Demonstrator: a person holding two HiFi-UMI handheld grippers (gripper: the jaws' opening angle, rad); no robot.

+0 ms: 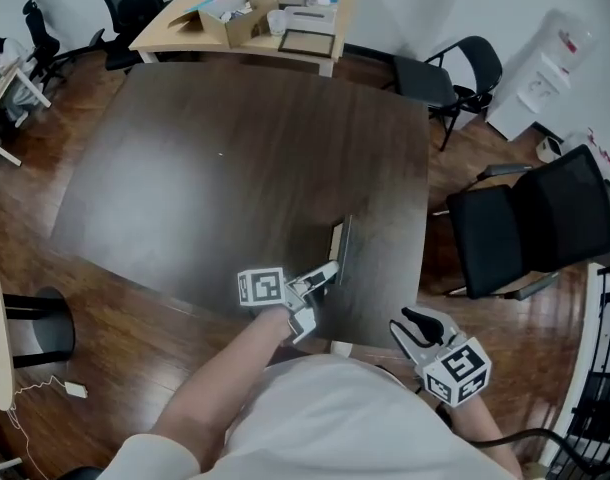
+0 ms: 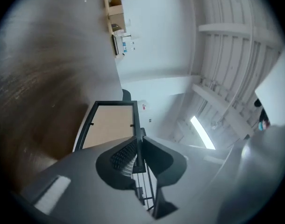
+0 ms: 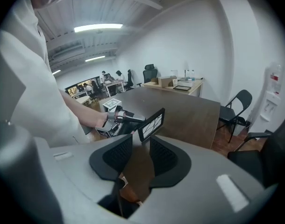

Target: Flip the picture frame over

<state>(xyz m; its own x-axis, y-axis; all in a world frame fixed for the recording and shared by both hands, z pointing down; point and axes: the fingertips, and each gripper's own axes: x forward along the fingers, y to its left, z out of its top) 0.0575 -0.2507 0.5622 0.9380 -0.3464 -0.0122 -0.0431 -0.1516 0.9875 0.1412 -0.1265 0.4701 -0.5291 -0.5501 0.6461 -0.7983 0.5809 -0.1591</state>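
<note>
The black picture frame point(image 1: 342, 249) stands on its edge near the front right of the dark table point(image 1: 235, 168). My left gripper point(image 1: 325, 276) is shut on its near rim. In the left gripper view the frame's point(image 2: 110, 125) tan backing faces the camera, and the jaws of that gripper point(image 2: 137, 146) pinch its black border. In the right gripper view the frame point(image 3: 151, 123) shows its glossy front, tilted, with the left gripper point(image 3: 120, 118) on it. My right gripper point(image 1: 413, 330) hangs off the table's front edge; its jaws point(image 3: 137, 156) stand open with nothing between them.
A black office chair point(image 1: 530, 223) stands close at the table's right, and a folding chair point(image 1: 455, 73) stands farther back. A light wooden desk point(image 1: 245, 18) with boxes and another frame stands behind the table. At the far right is a water dispenser point(image 1: 540, 73).
</note>
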